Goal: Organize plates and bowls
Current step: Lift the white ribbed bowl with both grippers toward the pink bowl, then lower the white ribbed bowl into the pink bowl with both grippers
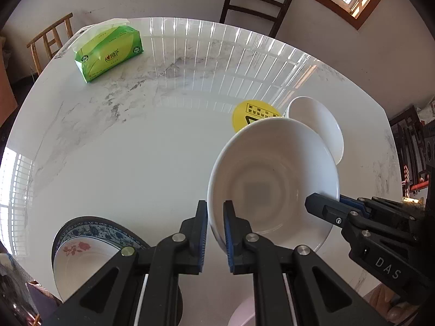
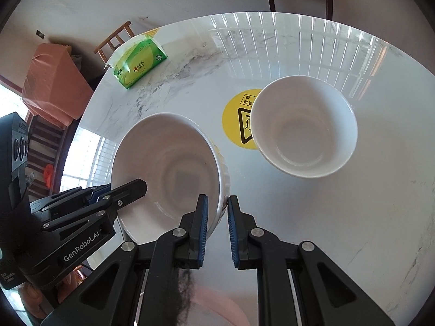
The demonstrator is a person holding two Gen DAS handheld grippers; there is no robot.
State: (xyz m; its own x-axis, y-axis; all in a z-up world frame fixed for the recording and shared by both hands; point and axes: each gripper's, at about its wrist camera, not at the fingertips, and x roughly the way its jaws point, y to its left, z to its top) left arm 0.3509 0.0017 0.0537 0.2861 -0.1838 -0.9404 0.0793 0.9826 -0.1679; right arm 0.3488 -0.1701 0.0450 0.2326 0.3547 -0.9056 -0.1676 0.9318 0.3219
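Observation:
A large white bowl (image 1: 272,184) is held tilted above the marble table (image 1: 136,149). My left gripper (image 1: 215,231) is shut on its left rim. My right gripper (image 2: 217,225) is shut on the bowl's right rim (image 2: 168,168); the right gripper also shows in the left wrist view (image 1: 326,206), and the left gripper in the right wrist view (image 2: 130,190). A smaller white bowl (image 2: 303,126) stands on the table beyond, partly over a yellow round sticker (image 2: 236,119). A stack of patterned plates (image 1: 87,247) with a rose design lies at the near left.
A green tissue pack (image 1: 108,51) lies at the table's far left. Wooden chairs (image 1: 255,0) stand around the table by the wall. The table edge curves close on the right (image 1: 388,135).

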